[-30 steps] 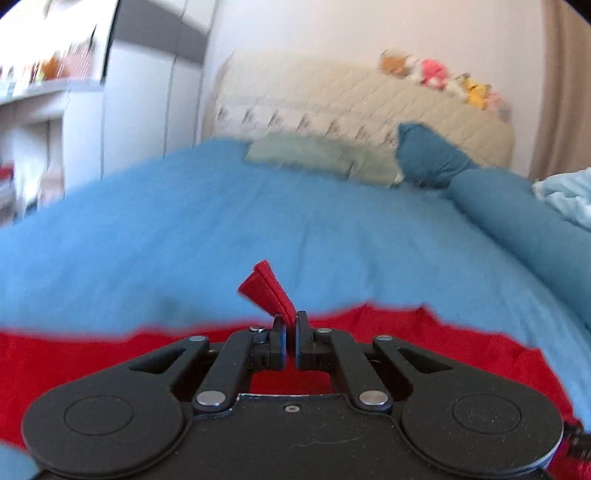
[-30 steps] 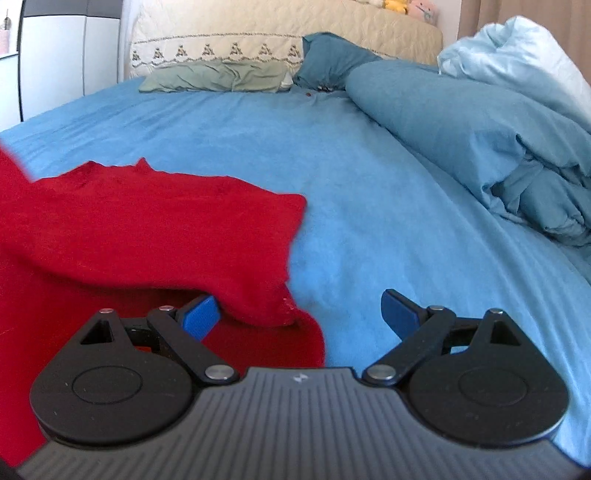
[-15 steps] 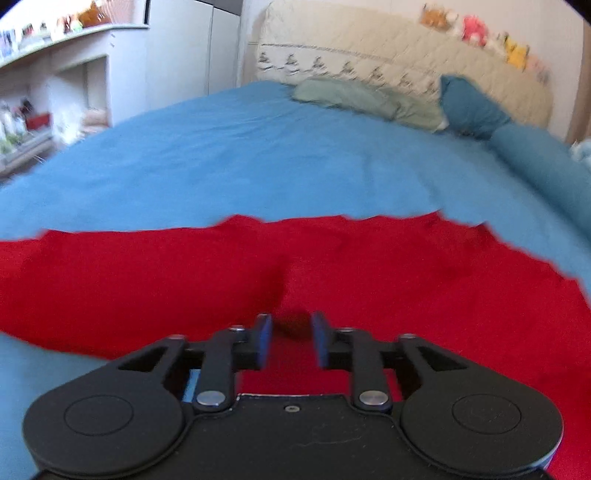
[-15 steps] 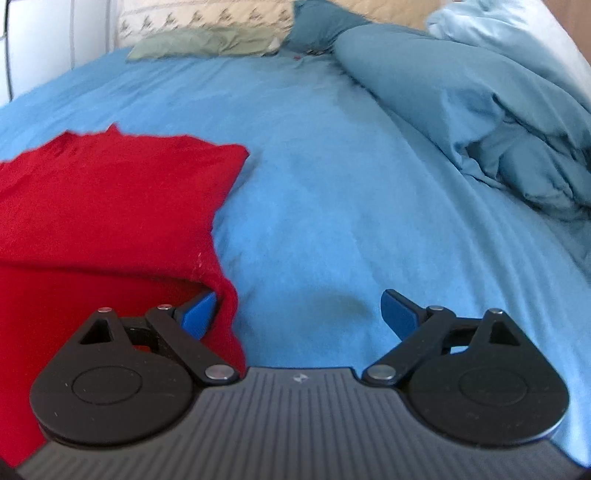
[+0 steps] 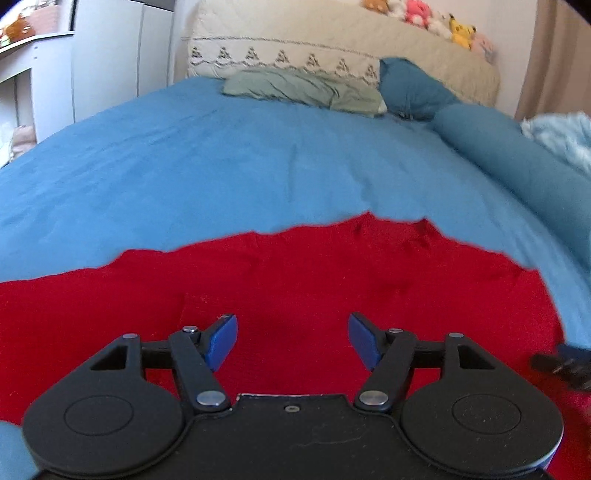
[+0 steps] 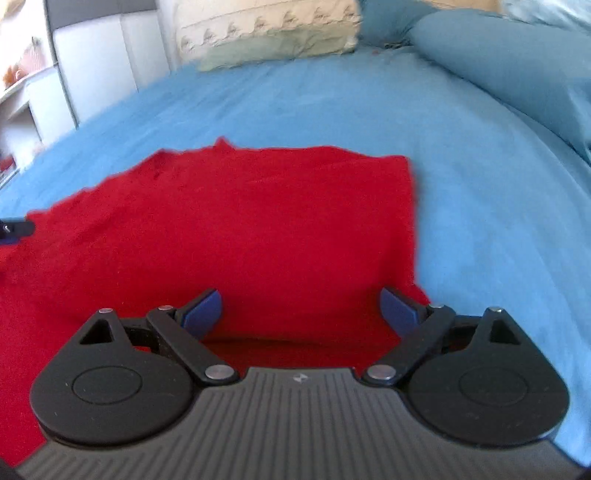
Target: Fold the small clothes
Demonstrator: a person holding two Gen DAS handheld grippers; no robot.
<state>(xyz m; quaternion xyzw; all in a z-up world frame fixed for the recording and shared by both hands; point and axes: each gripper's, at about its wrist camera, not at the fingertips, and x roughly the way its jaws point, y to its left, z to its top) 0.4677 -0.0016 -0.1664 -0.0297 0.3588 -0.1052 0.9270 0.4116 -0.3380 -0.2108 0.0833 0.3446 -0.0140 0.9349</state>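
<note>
A red garment (image 5: 295,280) lies spread flat on the blue bed sheet (image 5: 221,158). It also shows in the right wrist view (image 6: 258,229), with a folded layer and a straight right edge. My left gripper (image 5: 293,341) is open and empty, low over the garment's near part. My right gripper (image 6: 301,312) is open and empty, over the garment near its right edge. The right gripper's tip shows at the right edge of the left wrist view (image 5: 565,363). The left gripper's tip shows at the left edge of the right wrist view (image 6: 14,229).
A green pillow (image 5: 303,88) and a teal pillow (image 5: 413,88) lie at the quilted headboard (image 5: 332,44). A rolled teal duvet (image 5: 517,155) runs along the right side. White cupboards (image 5: 110,55) stand left. Plush toys (image 5: 424,14) sit on the headboard.
My left gripper let go of the red fabric it pinched, and its jaws opened wide. The garment now lies flat. My right gripper moved left over the garment.
</note>
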